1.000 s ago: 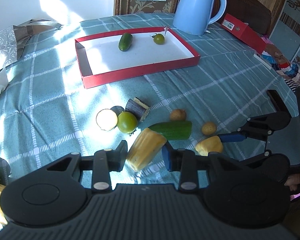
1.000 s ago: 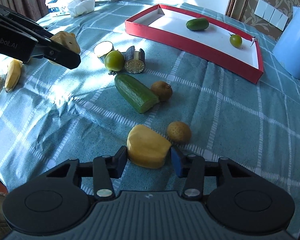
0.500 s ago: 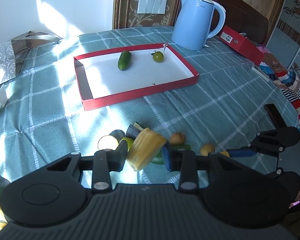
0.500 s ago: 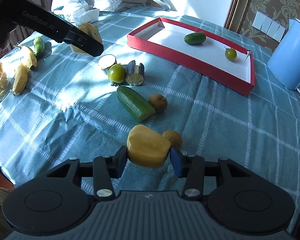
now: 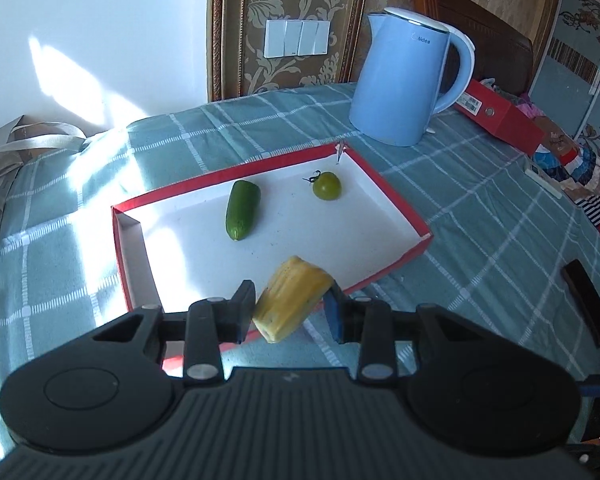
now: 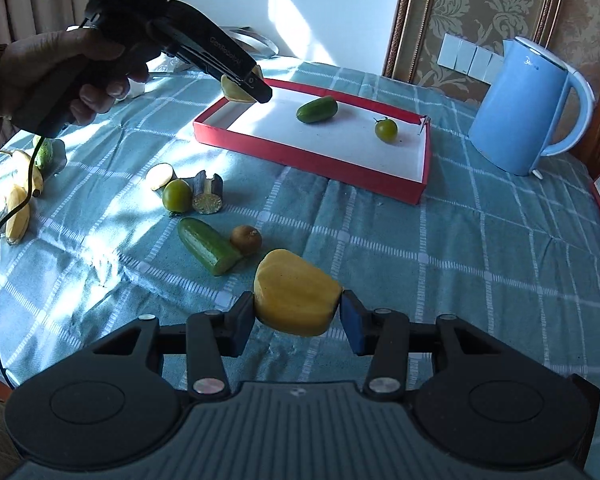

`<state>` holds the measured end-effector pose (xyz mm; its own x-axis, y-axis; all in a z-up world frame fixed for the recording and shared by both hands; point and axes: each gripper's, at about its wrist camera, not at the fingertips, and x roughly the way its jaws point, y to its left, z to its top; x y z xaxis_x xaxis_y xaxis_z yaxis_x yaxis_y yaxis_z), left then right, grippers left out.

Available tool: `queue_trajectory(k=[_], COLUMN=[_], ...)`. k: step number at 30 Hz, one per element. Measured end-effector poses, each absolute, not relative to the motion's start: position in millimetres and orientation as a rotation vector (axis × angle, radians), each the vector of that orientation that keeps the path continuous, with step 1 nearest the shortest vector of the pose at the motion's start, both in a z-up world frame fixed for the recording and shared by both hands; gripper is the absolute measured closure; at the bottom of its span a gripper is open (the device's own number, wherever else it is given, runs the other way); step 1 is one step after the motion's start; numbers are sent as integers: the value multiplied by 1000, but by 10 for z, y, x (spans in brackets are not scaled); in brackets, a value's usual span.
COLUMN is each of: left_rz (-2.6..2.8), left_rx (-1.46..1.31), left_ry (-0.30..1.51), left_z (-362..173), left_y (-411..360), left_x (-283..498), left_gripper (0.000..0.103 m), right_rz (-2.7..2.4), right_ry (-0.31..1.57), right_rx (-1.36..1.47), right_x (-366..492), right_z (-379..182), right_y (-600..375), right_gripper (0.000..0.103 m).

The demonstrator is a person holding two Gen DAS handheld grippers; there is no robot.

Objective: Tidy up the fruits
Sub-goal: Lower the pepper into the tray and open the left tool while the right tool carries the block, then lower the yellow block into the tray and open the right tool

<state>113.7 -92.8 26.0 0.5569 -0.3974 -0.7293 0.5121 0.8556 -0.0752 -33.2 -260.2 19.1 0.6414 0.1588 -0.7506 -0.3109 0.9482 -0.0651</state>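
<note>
My left gripper [image 5: 290, 310] is shut on a ridged yellow fruit piece [image 5: 293, 298] and holds it in the air over the near edge of the red tray [image 5: 396, 262]. The tray holds a small cucumber [image 5: 242, 209] and a green tomato [image 5: 327, 186]. My right gripper [image 6: 298, 318] is shut on a smooth yellow fruit chunk [image 6: 296, 298], lifted above the tablecloth. In the right wrist view the left gripper [image 6: 244, 80] hangs over the tray's left corner [image 6: 208, 128]. On the cloth lie a cut cucumber [image 6: 208, 245], a green tomato [image 6: 177, 195], a kiwi [image 6: 246, 239] and cut pieces [image 6: 208, 193].
A blue kettle [image 5: 410, 80] stands behind the tray. A red box [image 5: 504, 114] and folded clothes lie at the right. Bananas [image 6: 18, 210] lie at the table's left edge. A grey bag [image 5: 16, 148] sits at the far left.
My left gripper has carried its yellow piece forward from the loose fruit to over the tray's near edge. My right gripper has lifted its yellow chunk higher off the cloth.
</note>
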Motion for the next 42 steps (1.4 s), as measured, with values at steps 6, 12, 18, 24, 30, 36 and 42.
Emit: queue_trajectory(k=[6,12,18,24,30,36,42], left_rz=[-460,-391,-314,-252,-163,-75,-19], left_rx=[205,252,272,255,125,16,16], left_ry=[874,920,888,825,748,723,724], left_z=[-60,-345,-375,-170,221,439,492], left_y=[-1159,-1244,-1209,-1114,-774,-422,-267], left_x=[1731,1995,1942,1843,1342,551,-35], left_gripper=[70,69,43,23,12,5,2], right_rz=[226,194,196,228,240,244,244], right_ry=[843,854,856,830,750,682,680], right_rx=[-166,-120,-120,-151,-168,-155,-136], right_x=[-364,-371,-335,-234,90,653,1179], right_z=[206,212,207,262,426,515,450], right_y=[-2736,-2864,-2893,-2832,-2854,-2915,-2955], right_gripper=[58,58,58,58,58,58,58])
